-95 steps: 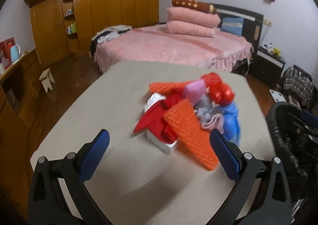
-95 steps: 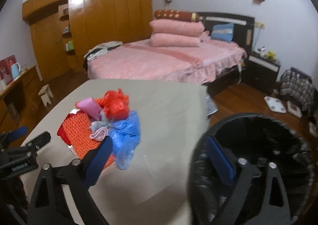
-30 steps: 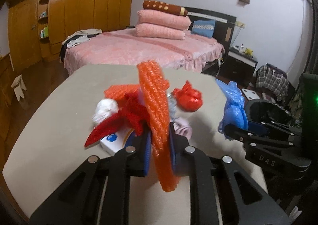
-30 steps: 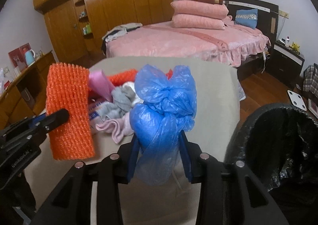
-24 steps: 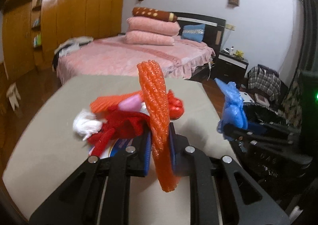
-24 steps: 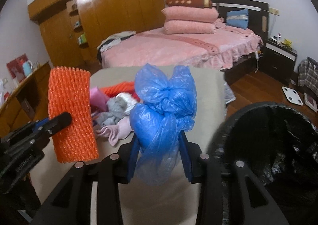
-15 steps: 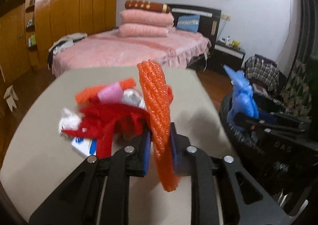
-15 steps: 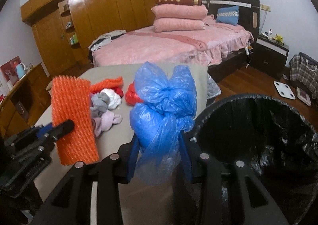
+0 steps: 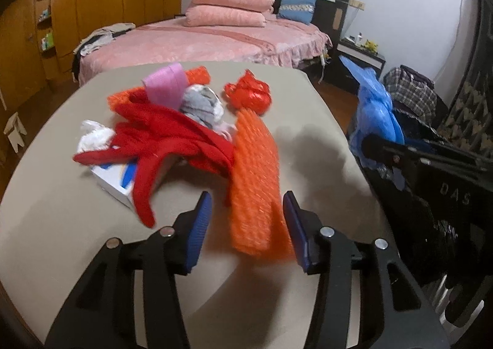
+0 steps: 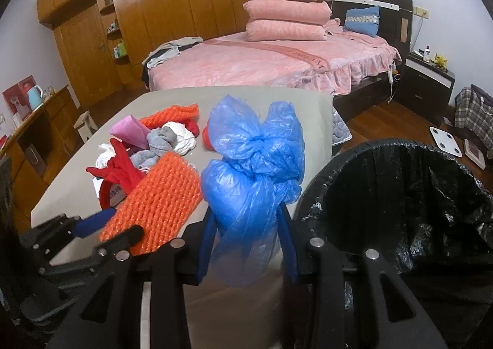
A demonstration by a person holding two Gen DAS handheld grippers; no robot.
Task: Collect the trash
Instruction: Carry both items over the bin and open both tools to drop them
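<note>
My left gripper [image 9: 246,225] is open; the orange foam net [image 9: 254,182] sits loose and blurred between its blue pads, over the beige table [image 9: 61,210]. The net also shows in the right wrist view [image 10: 160,204]. My right gripper [image 10: 246,244] is shut on a blue plastic bag [image 10: 255,164], held beside the black-lined trash bin [image 10: 400,210]. A pile of trash lies on the table: red cloth [image 9: 166,139], a red bag [image 9: 249,94], pink paper [image 9: 166,87], grey and white rags [image 9: 200,105] and a white box [image 9: 114,179].
The bin stands off the table's right edge. A pink bed [image 10: 277,62] with stacked pillows lies behind the table. Wooden wardrobes [image 10: 154,16] line the back left wall. A dark nightstand [image 10: 428,77] and a plaid bag [image 10: 471,111] are at the right.
My left gripper has opened and the orange foam net has come loose between its pads, tilting down. My right gripper still holds the blue bag, with the bin close at its right.
</note>
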